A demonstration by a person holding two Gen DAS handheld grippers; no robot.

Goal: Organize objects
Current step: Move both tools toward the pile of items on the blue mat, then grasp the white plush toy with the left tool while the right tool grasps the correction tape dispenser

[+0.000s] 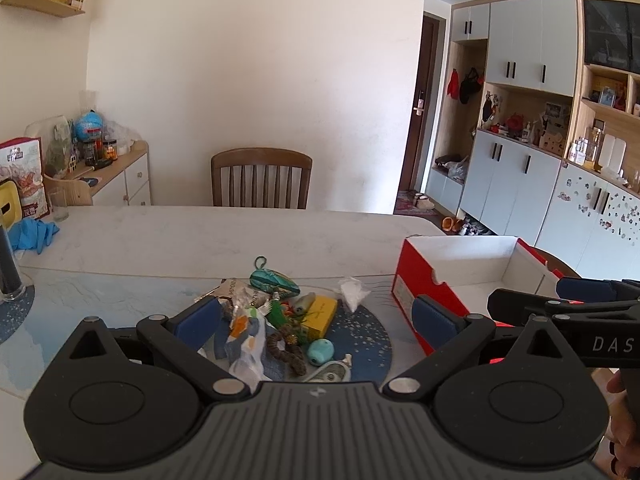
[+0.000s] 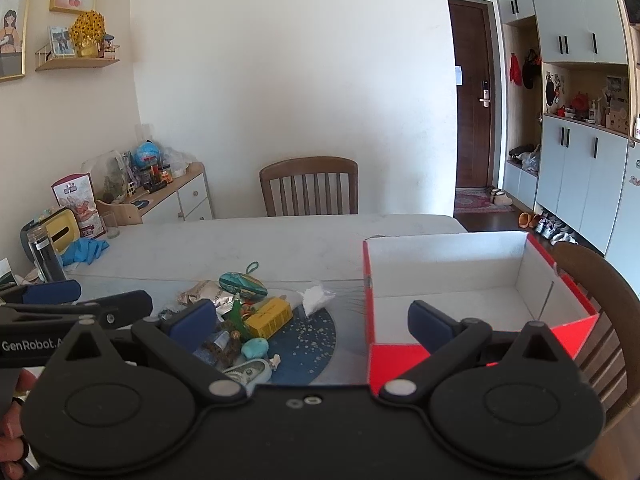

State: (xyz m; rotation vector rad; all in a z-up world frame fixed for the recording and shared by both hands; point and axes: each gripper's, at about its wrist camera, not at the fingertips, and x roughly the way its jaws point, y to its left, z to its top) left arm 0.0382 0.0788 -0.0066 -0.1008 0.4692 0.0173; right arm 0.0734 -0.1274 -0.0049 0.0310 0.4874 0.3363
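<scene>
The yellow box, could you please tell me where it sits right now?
The yellow box lies in the pile on the round blue mat, left of the open red box, just behind the teal rounded toy.

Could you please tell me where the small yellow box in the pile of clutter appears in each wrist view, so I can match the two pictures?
Left wrist view: the yellow box lies a little below centre, at the right edge of the pile, on the blue placemat.
Right wrist view: the yellow box lies left of centre, low, at the pile's right edge.
Shared landmark: the red shoebox, open, to the right of the pile.
</scene>
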